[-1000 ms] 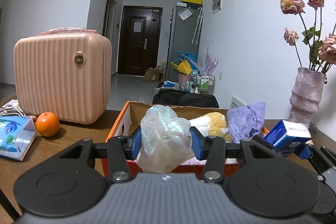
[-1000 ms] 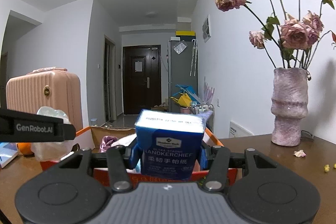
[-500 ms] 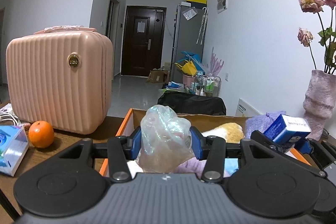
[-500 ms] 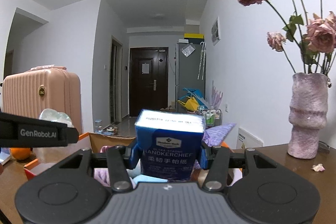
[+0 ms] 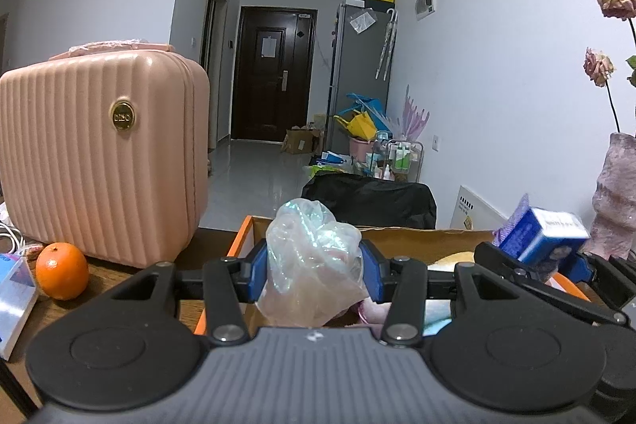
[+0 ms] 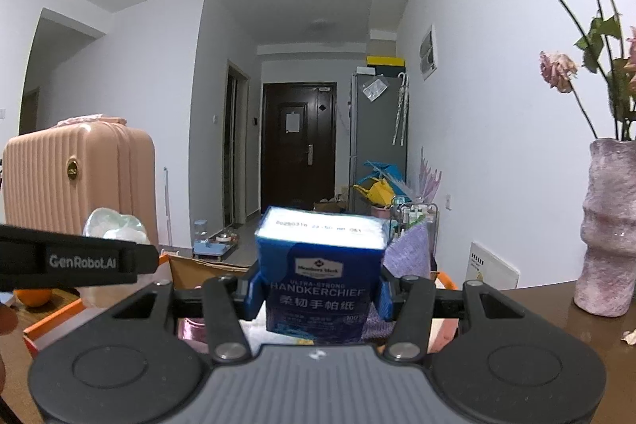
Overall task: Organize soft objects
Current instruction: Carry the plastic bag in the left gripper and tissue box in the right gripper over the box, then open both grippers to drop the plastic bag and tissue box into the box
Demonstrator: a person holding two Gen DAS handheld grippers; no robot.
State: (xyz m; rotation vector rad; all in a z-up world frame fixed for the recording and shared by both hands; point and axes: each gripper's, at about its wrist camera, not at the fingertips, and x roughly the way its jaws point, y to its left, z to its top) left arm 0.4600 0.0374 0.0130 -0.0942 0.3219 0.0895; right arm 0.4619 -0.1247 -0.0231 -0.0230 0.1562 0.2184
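Note:
My left gripper (image 5: 314, 275) is shut on a crumpled clear plastic bag (image 5: 314, 261), held over the near rim of an orange cardboard box (image 5: 238, 245). The box holds soft things: a yellow plush (image 5: 453, 259), a purple cloth (image 5: 516, 217) and pink fabric (image 5: 373, 308). My right gripper (image 6: 320, 291) is shut on a blue handkerchief tissue pack (image 6: 318, 277), also above the box (image 6: 187, 265). In the left wrist view that pack (image 5: 544, 237) shows at the right, and in the right wrist view the left gripper's arm (image 6: 71, 261) with the bag (image 6: 115, 225) crosses the left side.
A pink ribbed suitcase (image 5: 99, 153) stands on the wooden table (image 5: 119, 273) at the left, with an orange (image 5: 61, 270) and a blue tissue box (image 5: 12, 289) in front. A purple vase (image 6: 608, 225) of dried roses stands right. Petals (image 6: 630, 336) lie near it.
Both grippers have moved forward over the box with their loads still gripped. The suitcase and vase have slid outward in the views, and the box rim has come nearer.

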